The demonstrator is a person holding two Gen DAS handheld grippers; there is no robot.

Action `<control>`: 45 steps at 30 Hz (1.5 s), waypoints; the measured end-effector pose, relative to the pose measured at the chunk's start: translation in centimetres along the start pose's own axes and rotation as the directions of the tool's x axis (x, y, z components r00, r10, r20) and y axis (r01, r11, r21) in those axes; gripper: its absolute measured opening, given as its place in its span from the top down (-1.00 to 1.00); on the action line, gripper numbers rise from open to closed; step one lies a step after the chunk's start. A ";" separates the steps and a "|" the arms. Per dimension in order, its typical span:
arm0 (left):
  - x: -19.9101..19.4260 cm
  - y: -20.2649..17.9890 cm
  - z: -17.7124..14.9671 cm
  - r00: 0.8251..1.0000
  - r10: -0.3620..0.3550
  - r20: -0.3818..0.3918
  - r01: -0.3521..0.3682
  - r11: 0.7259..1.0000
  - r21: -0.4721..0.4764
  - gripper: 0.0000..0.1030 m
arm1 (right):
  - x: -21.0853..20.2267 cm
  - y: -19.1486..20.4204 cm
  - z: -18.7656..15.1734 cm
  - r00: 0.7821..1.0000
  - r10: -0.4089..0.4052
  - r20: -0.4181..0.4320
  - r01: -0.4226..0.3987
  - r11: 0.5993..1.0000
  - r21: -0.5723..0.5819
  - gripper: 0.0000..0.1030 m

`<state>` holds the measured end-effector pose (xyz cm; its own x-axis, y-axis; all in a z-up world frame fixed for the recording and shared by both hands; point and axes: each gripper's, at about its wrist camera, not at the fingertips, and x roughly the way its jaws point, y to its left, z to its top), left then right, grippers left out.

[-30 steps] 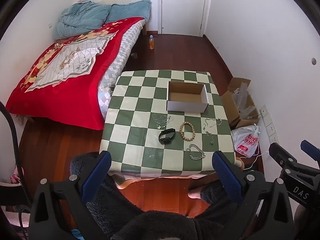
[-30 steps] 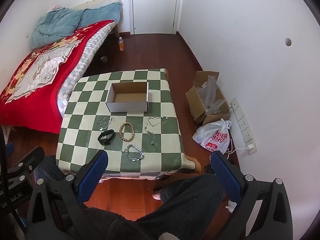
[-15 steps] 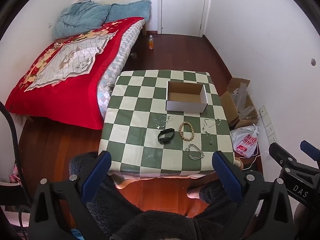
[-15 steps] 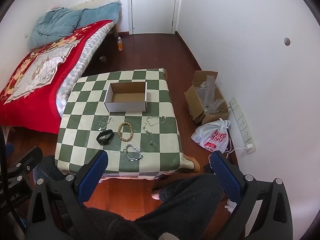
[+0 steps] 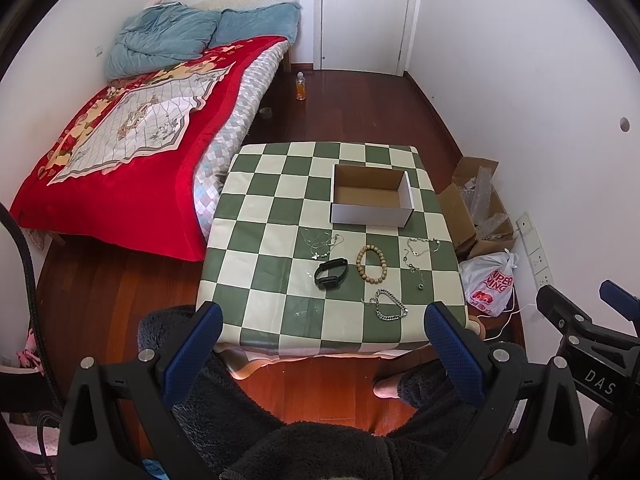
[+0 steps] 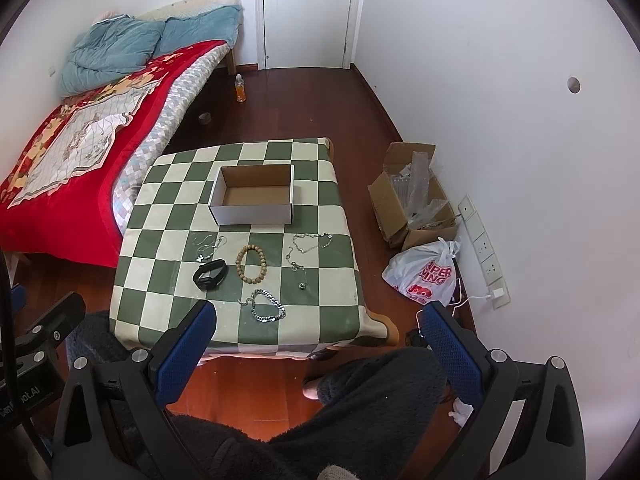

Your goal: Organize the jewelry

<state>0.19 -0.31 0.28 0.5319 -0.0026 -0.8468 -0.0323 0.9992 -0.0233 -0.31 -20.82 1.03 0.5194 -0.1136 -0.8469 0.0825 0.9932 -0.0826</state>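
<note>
Bedroom, checkered table (image 5: 256,280): jewelry lay loose before empty cardboard box (image 5: 370,196). Your left gripper (image 5: 320,334) and right gripper (image 6: 316,334) hung spread, empty. Silver chain bracelet (image 5: 390,309) probably light, limp, slippery; pinch where links bunched. Wooden bead bracelet (image 5: 372,264) stiffer; take by rim.

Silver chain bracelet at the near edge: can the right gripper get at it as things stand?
Probably yes. The silver chain bracelet lies alone on the checkered table, nothing over it, and the right gripper hovers before that edge, jaws open and empty.
</note>
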 end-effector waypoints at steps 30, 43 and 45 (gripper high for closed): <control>-0.6 -0.3 1.2 1.000 -0.007 0.018 0.007 1.000 0.006 -1.00 | -0.5 0.4 0.0 1.000 0.002 0.013 -0.002 1.000 -0.002 -1.00; -0.6 -0.3 1.1 1.000 -0.008 0.020 0.008 1.000 0.008 -1.00 | -0.6 0.5 0.0 1.000 0.002 0.014 -0.002 1.000 -0.001 -1.00; -0.6 -0.2 1.0 1.000 -0.007 0.020 0.007 1.000 0.006 -1.00 | -0.6 0.5 0.1 1.000 0.004 0.013 -0.004 1.000 -0.002 -1.00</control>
<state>0.76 -0.48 1.30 0.5486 -0.0087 -0.8360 -0.0235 0.9994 -0.0259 -0.50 -20.28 1.57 0.5309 -0.1104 -0.8402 0.0786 0.9936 -0.0809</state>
